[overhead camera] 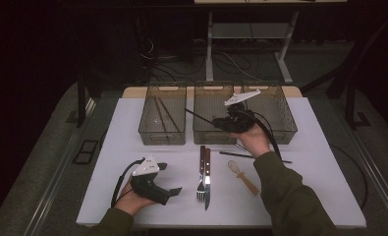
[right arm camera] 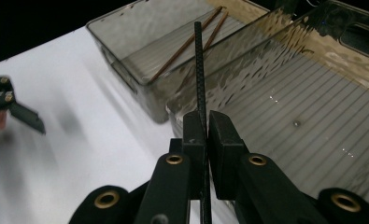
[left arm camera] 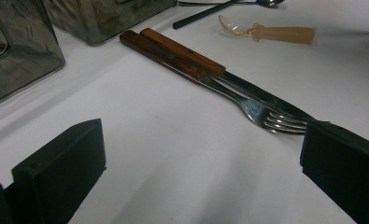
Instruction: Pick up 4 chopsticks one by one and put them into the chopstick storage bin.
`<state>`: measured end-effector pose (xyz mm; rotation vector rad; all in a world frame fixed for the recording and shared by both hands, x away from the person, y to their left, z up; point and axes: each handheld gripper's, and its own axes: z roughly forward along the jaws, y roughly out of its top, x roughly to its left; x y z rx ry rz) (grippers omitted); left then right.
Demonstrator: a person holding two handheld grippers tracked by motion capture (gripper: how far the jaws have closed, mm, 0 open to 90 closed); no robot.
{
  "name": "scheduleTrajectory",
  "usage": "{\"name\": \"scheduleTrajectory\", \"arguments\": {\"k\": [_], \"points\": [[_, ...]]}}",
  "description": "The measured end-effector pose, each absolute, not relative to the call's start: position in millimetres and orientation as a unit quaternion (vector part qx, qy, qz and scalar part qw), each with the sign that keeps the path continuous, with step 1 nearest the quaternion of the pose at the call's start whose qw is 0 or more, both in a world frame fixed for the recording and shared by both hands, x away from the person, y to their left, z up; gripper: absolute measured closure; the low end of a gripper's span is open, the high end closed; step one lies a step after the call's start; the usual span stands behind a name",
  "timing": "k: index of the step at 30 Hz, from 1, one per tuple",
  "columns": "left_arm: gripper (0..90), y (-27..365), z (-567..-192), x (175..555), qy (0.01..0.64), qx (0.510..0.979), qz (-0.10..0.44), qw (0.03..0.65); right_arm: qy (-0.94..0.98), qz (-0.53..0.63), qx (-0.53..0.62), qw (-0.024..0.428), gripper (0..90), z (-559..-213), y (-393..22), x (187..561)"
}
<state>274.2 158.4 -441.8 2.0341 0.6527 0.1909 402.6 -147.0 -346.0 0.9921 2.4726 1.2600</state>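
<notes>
At upper centre, the right gripper (right arm camera: 205,135) clamps a black chopstick (right arm camera: 199,70) above the bins (brown chopsticks (overhead camera: 161,114) already binned), while fork (overhead camera: 201,172), knife (overhead camera: 207,174), spoon (overhead camera: 242,176) await; left gripper (overhead camera: 169,179) gapes empty.

Olive-green sleeves, black handheld grippers.

Left gripper (overhead camera: 174,191) at lower left: black body, white three-cornered plate, looping black cable. Right gripper (overhead camera: 216,123) near centre: same plate, thick black cable. Square black fingers (right arm camera: 222,135), brass-coloured rivets on black links, lower frame.

no readable text, labels or signs
</notes>
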Motion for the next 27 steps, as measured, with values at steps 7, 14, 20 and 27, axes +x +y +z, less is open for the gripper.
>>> {"name": "scheduleTrajectory", "arguments": {"k": [7, 14, 20, 27], "points": [[0.0, 159, -441, 273, 0.270, 0.832, 0.079, 0.478, 0.830, 0.418, 0.356, 0.103, 85.5, -341, -126, 417], [0.0, 159, -441, 273, 0.271, 0.832, 0.083, 0.478, 0.825, 0.413, 0.370, 0.105, 85.5, -341, -103, 435], [0.2, 161, -440, 273, 0.270, 0.834, 0.084, 0.474, 0.825, 0.407, 0.378, 0.106, 85.4, -343, -80, 451], [0.3, 162, -439, 273, 0.271, 0.829, 0.082, 0.482, 0.820, 0.406, 0.387, 0.113, 85.4, -345, -54, 468]]}}
